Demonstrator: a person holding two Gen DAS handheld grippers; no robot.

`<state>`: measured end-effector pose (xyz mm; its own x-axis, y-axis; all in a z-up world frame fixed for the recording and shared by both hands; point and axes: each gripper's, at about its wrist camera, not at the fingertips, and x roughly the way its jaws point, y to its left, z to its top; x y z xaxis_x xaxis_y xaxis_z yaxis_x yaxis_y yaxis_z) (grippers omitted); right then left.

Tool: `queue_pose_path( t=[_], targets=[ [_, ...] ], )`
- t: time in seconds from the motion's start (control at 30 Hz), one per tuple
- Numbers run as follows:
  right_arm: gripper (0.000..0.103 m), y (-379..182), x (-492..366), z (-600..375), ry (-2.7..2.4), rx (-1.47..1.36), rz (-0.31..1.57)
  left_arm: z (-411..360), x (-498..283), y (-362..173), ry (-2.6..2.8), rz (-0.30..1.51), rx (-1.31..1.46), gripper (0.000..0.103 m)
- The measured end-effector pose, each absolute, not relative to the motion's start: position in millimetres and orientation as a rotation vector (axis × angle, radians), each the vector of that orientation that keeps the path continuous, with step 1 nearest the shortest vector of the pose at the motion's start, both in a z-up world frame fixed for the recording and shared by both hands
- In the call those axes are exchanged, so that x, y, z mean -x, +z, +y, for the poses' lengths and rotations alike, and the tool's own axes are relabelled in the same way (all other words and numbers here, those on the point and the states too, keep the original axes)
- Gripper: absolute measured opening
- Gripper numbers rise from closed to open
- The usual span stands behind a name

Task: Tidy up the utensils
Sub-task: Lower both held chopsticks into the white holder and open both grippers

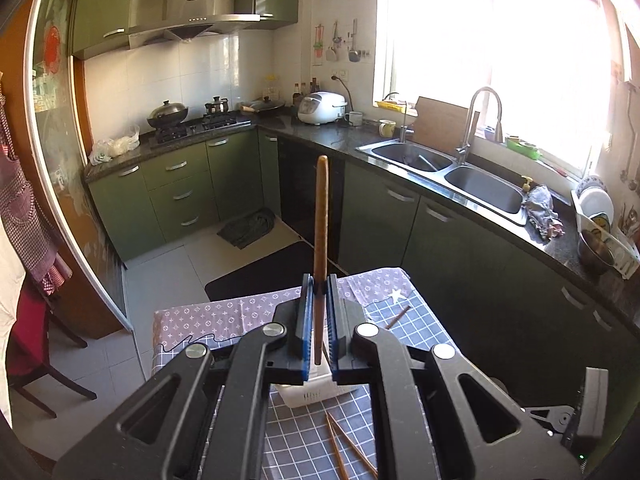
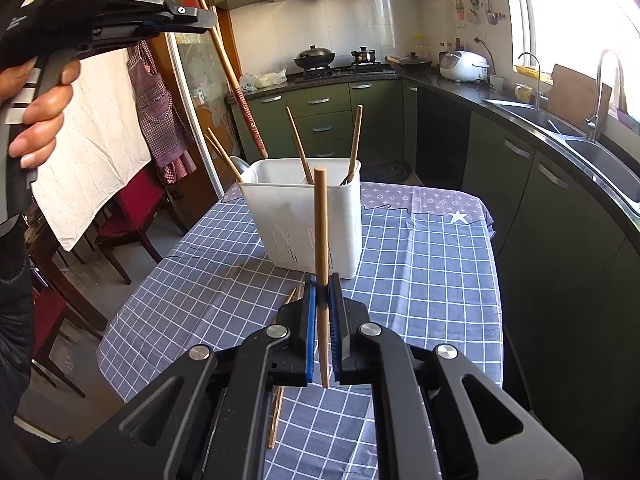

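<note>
My left gripper [image 1: 319, 286] is shut on a dark brown chopstick [image 1: 321, 216] that stands upright, high above the white utensil holder [image 1: 308, 394] seen just below the jaws. My right gripper [image 2: 322, 284] is shut on a lighter wooden chopstick [image 2: 321, 220], upright, in front of the white utensil holder [image 2: 296, 224], which contains several chopsticks and a spoon. The left gripper [image 2: 176, 20] shows at the upper left of the right wrist view, with its long chopstick [image 2: 224, 60] slanting down toward the holder. Loose chopsticks [image 1: 348, 444] lie on the checked tablecloth [image 2: 420, 272].
The small table stands in a green kitchen. A counter with a double sink [image 1: 452, 168] runs along the right. A stove with pans [image 1: 188, 120] is at the back. Chairs [image 2: 132, 216] and a hanging white cloth [image 2: 92, 136] are at the left. One chopstick [image 1: 398, 316] lies at the table's far end.
</note>
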<state>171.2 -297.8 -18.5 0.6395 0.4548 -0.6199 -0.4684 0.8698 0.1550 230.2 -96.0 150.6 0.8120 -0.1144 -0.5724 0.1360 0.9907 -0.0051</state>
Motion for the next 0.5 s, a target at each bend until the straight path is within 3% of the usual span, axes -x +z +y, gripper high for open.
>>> queue_pose_path(
  t=[0.4,0.5],
  targets=[
    [0.007,1.0,-171.9,-301.0,0.546,0.008,0.658,-94.3,-272.2,81.6,-0.096,0.763,-0.046,0.008],
    [0.007,19.0,-175.2,-295.0,0.553,0.011,0.626,-90.6,-261.9,89.2,-0.1,0.731,-0.048,0.024]
  ],
)
